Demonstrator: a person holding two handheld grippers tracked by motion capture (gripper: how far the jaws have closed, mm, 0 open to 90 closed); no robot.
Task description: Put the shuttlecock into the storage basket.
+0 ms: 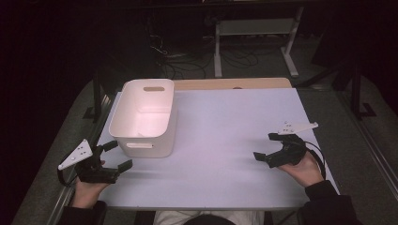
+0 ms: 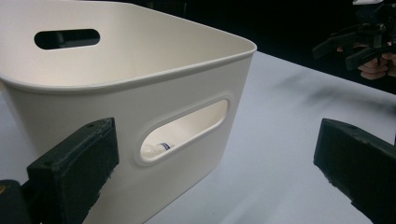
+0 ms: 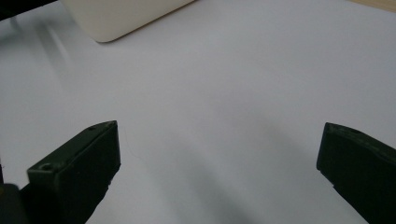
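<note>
High view puts a white bin (image 1: 143,117) at about ten o'clock on the pale table (image 1: 225,140), its long side running away from the person, with a slot handle in the near wall and another in the far wall. At about eight o'clock, the left gripper (image 1: 117,155) sits just beside the bin's near corner, held in the person's left hand (image 1: 87,190); its jaws are spread wide and grasp nothing. At about four o'clock, well apart from the bin, the right gripper (image 1: 266,146) rests low over the table in the right hand (image 1: 302,171), its jaws likewise released and empty, pointing toward nine o'clock. Left gripper view looks at the bin's near wall, where a small white object with a blue mark (image 2: 156,148) shows through the handle slot, lying inside on the bottom; what it is cannot be told. Right gripper view shows bare table between the parted jaws and a corner of the bin at eleven o'clock.
</note>
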